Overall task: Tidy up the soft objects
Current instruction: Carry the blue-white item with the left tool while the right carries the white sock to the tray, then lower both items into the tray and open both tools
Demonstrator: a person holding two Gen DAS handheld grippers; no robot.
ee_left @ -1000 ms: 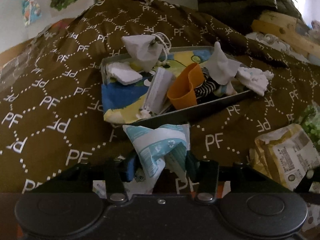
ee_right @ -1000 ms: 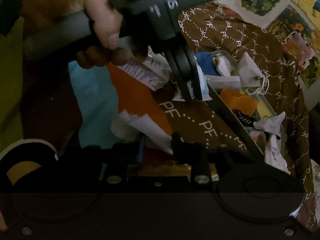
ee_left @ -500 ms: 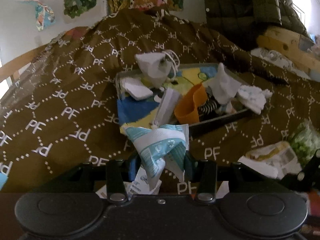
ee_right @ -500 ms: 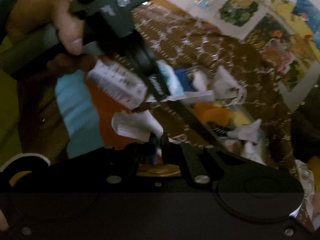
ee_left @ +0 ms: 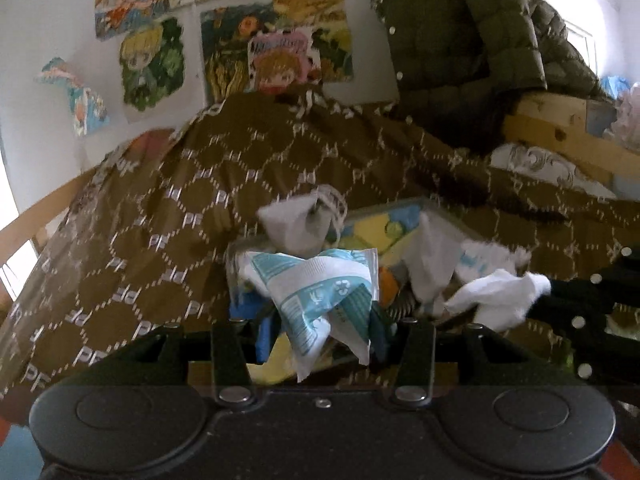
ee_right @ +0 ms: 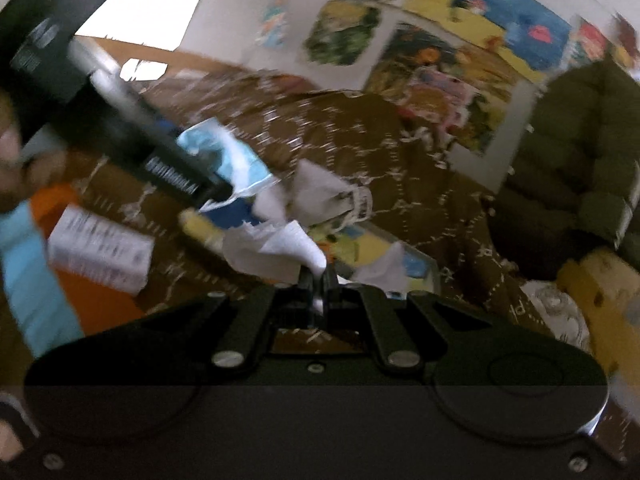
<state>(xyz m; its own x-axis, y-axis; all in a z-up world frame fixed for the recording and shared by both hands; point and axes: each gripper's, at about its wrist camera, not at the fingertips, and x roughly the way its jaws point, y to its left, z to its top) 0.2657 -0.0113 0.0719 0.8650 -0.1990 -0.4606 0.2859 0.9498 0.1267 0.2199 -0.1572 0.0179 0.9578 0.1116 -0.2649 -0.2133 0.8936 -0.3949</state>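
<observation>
My left gripper [ee_left: 322, 328] is shut on a crumpled teal-and-white packet [ee_left: 320, 292] and holds it up in front of the shallow tray [ee_left: 436, 205] on the brown quilt. The tray holds a white mask [ee_left: 294, 222], white tissues [ee_left: 430, 264] and an orange piece [ee_left: 388, 286]. My right gripper [ee_right: 319, 280] is shut on a crumpled white tissue [ee_right: 276, 246], which also shows at the right of the left wrist view [ee_left: 500, 296]. The left gripper with the packet [ee_right: 228, 160] shows in the right wrist view, blurred.
The brown "PF" quilt [ee_left: 160, 216] covers the bed. A green padded jacket [ee_left: 472, 40] hangs at the back right above a wooden rail [ee_left: 560, 132]. Posters [ee_left: 276, 56] cover the wall. A white printed packet [ee_right: 100, 248] lies on orange cloth at the left.
Both grippers have lifted and moved toward the tray. The right gripper shut on the white tissue and raised it. The left kept hold of the teal packet.
</observation>
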